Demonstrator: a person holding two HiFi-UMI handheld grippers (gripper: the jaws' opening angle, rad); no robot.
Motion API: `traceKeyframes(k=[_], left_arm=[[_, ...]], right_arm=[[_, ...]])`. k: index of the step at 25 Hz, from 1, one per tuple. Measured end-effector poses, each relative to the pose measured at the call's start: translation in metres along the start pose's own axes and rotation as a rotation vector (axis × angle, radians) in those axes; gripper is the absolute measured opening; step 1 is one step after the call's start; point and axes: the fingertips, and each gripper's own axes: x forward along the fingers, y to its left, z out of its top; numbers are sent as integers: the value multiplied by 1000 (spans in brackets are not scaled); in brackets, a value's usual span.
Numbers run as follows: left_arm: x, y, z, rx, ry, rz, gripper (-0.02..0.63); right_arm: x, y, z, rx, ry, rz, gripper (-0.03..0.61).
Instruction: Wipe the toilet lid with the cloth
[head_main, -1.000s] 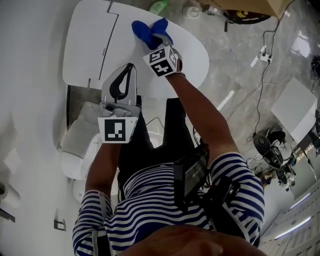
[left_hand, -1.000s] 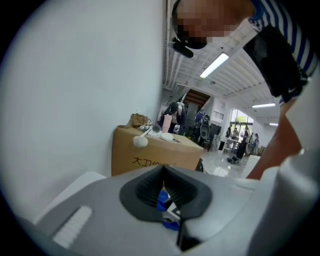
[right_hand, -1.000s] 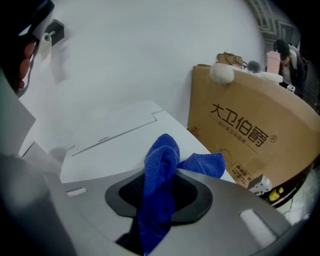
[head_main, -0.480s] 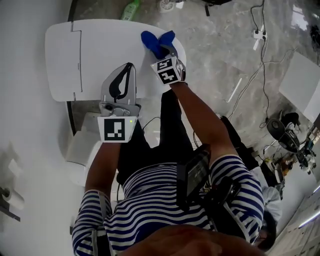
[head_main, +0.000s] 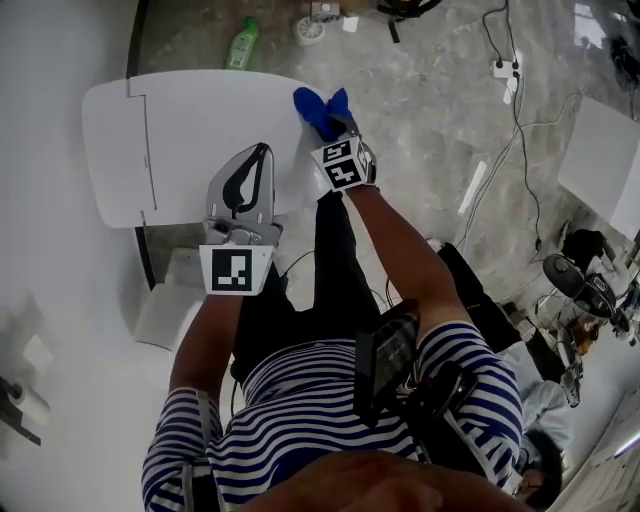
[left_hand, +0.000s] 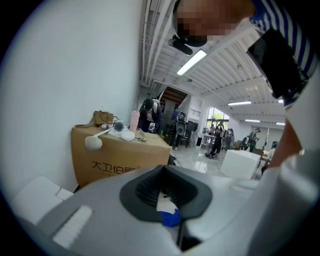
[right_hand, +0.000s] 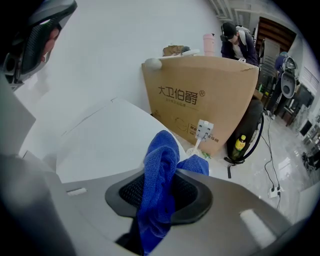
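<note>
The white toilet lid (head_main: 190, 130) lies flat at the upper left of the head view. A blue cloth (head_main: 322, 110) rests at the lid's right edge, with my right gripper (head_main: 333, 128) shut on it. In the right gripper view the cloth (right_hand: 160, 185) hangs bunched between the black pads, over the lid (right_hand: 100, 140). My left gripper (head_main: 261, 150) hovers over the lid's near edge, shut, its pads meeting at the tip with nothing between them. In the left gripper view a scrap of the blue cloth (left_hand: 171, 218) shows past the pads.
A green bottle (head_main: 240, 43) stands on the marble floor beyond the lid. Cables and a power strip (head_main: 503, 68) lie at the upper right, near a white box (head_main: 600, 150). A cardboard box (right_hand: 200, 100) stands behind the toilet. The toilet body (head_main: 165, 300) is below the lid.
My right gripper has dragged the cloth across the lid to its right edge. The left gripper holds the same pose, shut.
</note>
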Motion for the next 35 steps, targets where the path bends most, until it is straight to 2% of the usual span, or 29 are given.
traceKeyframes(k=[5,9,16,20,24,27,29,35], left_arm=[[0,3,5,-24,-22,17,2],[-20,16,10,-19,0,39,2],[-73,70,32,-73,-58,157,2],[-107,100,41,-75,-73,217,2],[-144,130,42,-82,-39,264,2],[-170,160,45,-81,-87,322,2],[-191,178,40,-100,-112,362,2],[-251,230,24,-152,-118,465,2]], right_arm=[[6,-1,6,-43,27,-1,115],[-8,8,16,-48,37,-3,115],[-32,46,105,-141,-61,4,115],[-40,94,169,-210,-135,51,115],[-48,149,232,-263,-199,97,115],[-43,194,275,-322,-235,136,115],[-37,226,289,-354,-244,161,115],[-10,317,321,-431,-246,232,115]])
